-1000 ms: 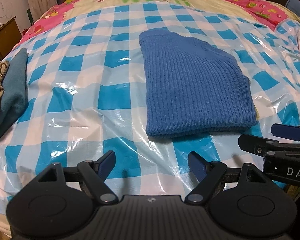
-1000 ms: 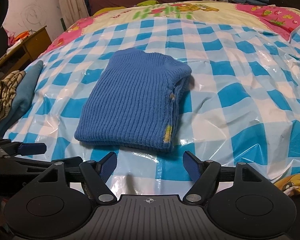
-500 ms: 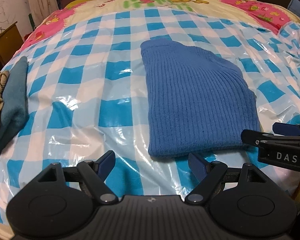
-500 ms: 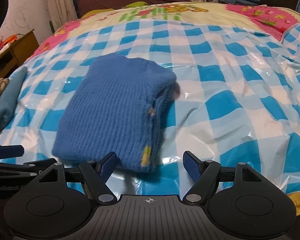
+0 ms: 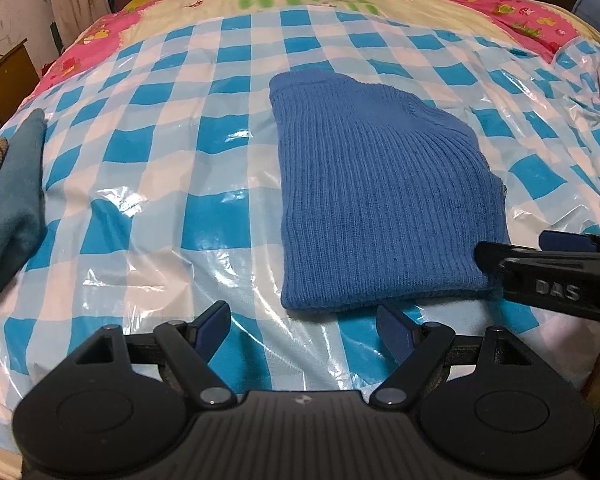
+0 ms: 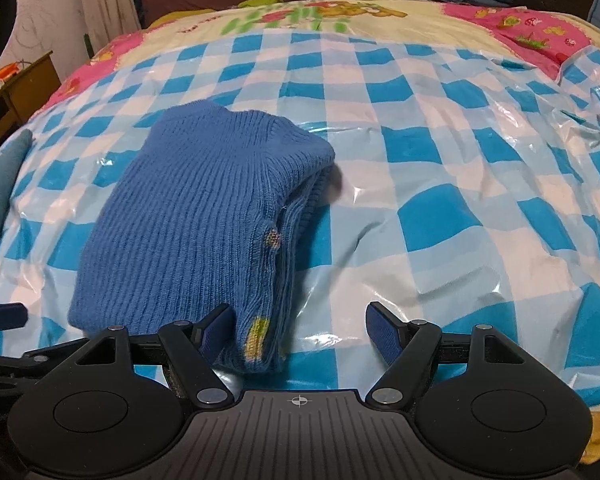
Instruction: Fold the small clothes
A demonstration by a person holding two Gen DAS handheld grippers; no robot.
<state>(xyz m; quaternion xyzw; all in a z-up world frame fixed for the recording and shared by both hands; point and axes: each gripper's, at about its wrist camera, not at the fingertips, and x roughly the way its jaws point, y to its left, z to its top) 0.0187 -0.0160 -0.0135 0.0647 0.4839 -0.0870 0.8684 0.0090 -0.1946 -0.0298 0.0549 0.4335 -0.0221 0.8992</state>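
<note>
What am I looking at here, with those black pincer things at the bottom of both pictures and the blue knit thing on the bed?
Each picture comes from a camera mounted on a hand-held gripper that a person carries, one per hand, looking forward along its two fingers. The left hand-held gripper and the right hand-held gripper both stand open and hold nothing. On the bed, a blue checked plastic sheet carries a folded blue knit sweater. The sweater's near corner sits between the right gripper's fingers. A teal cloth lies at the left edge.
</note>
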